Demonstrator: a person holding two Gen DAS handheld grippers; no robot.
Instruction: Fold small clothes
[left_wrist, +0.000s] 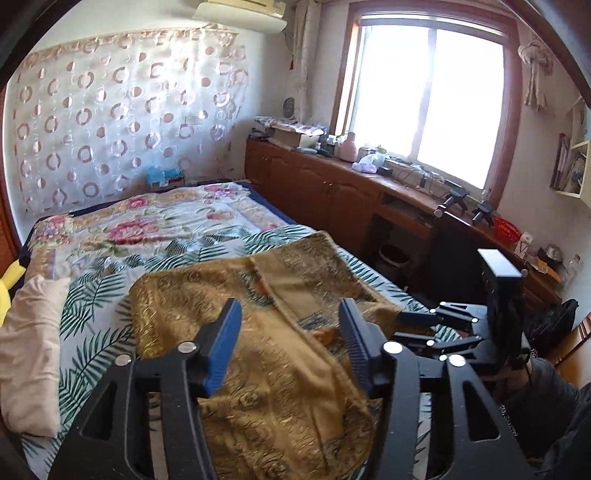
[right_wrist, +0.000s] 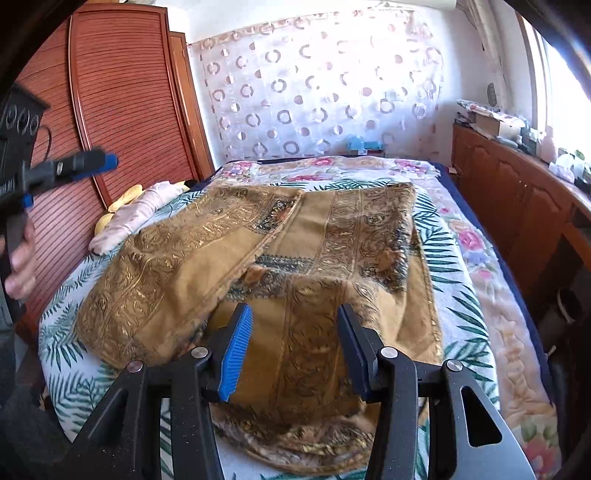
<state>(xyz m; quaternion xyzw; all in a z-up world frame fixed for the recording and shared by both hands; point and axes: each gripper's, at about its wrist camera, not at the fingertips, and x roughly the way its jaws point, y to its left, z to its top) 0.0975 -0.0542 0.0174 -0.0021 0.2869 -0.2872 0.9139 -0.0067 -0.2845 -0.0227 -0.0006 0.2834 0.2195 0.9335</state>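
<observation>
A gold patterned cloth (right_wrist: 295, 258) lies partly folded on the bed (right_wrist: 480, 258). Both the left tongs (left_wrist: 290, 332) and right tongs (right_wrist: 295, 343) hang above its near edge, jaws apart and gripping nothing.

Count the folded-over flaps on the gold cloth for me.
2. On the gold cloth, the left flap lies folded across the middle; the right flap is folded over at the far right. Layers underneath may be hidden.

Both wrist cameras look down along their fingers, close above the bed (left_wrist: 110, 229); both views share its gold cloth (right_wrist: 177, 266)
</observation>
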